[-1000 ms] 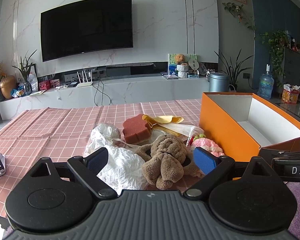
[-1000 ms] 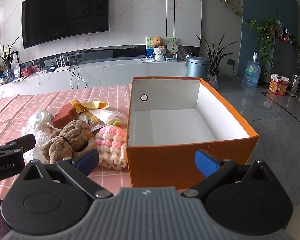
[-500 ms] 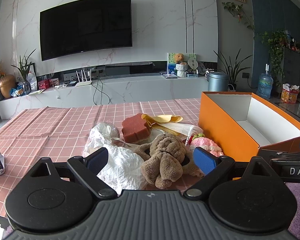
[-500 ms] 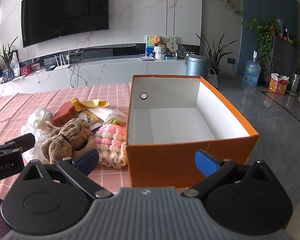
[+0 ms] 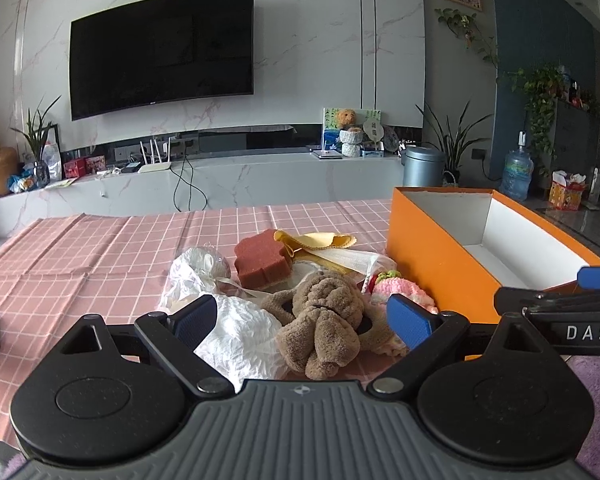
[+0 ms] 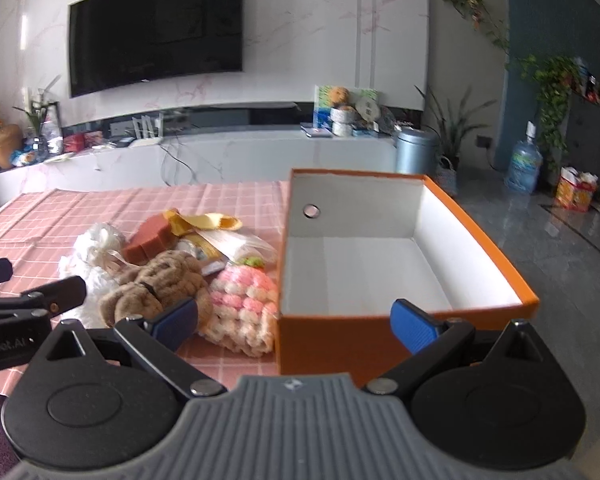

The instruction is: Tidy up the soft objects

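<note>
On the pink checked tablecloth (image 5: 100,248), beside the orange box (image 6: 476,240), sits the untouched heap: brown plush toy (image 5: 324,312), pink crocheted piece (image 6: 240,304), white bag (image 5: 236,332), red sponge (image 5: 262,258). Swung leftward over the last half second, blurring its view: right gripper (image 6: 296,320), jaws spread, holding nothing. Held steady behind the plush with jaws likewise spread: left gripper (image 5: 304,316), so probably a first pick approaching, box empty.

Toys (image 5: 324,316) left of box (image 5: 432,256) (touching).
</note>
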The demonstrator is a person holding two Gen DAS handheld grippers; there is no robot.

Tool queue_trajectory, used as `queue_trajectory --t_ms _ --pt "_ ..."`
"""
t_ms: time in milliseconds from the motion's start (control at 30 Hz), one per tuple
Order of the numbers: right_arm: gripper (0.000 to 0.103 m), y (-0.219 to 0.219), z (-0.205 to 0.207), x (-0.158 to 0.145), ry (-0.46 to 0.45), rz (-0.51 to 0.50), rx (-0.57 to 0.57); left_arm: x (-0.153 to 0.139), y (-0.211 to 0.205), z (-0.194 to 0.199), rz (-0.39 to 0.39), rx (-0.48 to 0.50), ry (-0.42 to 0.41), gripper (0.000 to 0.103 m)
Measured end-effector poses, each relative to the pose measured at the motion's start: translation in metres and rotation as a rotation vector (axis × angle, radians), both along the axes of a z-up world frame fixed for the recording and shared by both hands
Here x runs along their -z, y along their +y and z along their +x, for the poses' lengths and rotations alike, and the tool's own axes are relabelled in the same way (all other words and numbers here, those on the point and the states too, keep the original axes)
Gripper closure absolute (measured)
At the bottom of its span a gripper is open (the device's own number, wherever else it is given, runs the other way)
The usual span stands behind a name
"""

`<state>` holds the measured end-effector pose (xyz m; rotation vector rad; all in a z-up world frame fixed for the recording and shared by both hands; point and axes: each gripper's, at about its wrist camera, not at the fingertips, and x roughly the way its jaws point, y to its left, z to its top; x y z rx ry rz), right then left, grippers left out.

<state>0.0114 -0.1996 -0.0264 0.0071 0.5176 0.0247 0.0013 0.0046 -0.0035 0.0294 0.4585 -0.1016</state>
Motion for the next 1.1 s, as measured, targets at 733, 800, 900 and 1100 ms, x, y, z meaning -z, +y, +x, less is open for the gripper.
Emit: queue_trajectory --t_ms 733,800,900,1100 --pt "0.022 0.071 0.085 0.008 0.149 0.013 -0.225 0.015 0.069 0.053 -0.171 -0.123 0.153 0.001" --pt "0.025 0.076 0.095 0.013 0.193 0.049 -0.221 0.021 0.075 0.058 -0.202 -0.130 0.195 0.001" --pt "0.032 0.086 0.107 0.021 0.242 0.072 -0.221 0.029 0.081 0.062 -0.211 -0.155 0.217 0.002" --pt "0.032 0.103 0.125 0.038 0.317 0.087 -0.239 0.039 0.096 0.074 -0.289 -0.218 0.246 0.014"
